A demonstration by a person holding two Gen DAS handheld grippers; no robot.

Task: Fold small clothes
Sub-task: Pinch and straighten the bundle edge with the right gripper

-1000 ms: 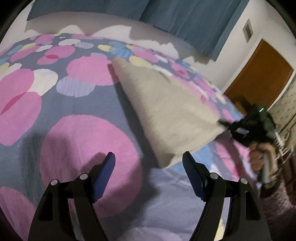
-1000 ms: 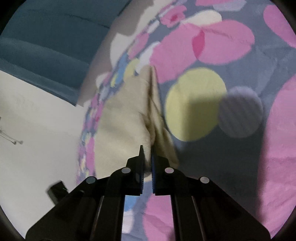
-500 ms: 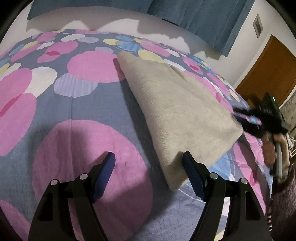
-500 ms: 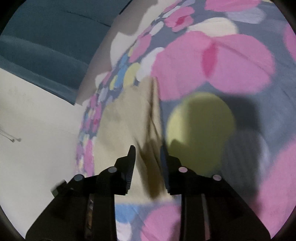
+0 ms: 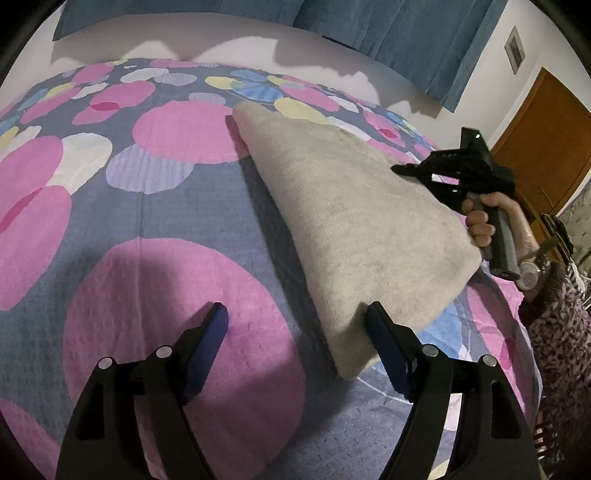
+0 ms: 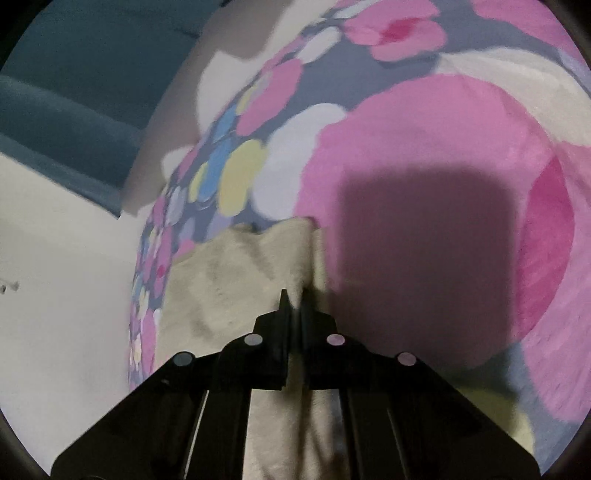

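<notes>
A folded beige garment (image 5: pixel 354 221) lies on the flowered bedspread (image 5: pixel 147 229), running from the far middle to the near right. My left gripper (image 5: pixel 295 332) is open just above the bedspread; its right finger touches the garment's near corner. My right gripper (image 5: pixel 406 170) hovers over the garment's far right edge, held in a hand. In the right wrist view the right gripper (image 6: pixel 294 301) has its fingers closed, with the beige garment (image 6: pixel 236 280) under and in front of it; whether cloth is pinched is unclear.
The bed meets a white wall (image 5: pixel 184 40) with blue curtains (image 5: pixel 388 26) at the back. A wooden door (image 5: pixel 546 140) stands at the right. The person's patterned sleeve (image 5: pixel 557 332) is at the right edge.
The right gripper opened and let go of the garment's corner, moved further over the garment, and its fingers closed again. The garment settled flat. The left gripper stayed open and shifted slightly.
</notes>
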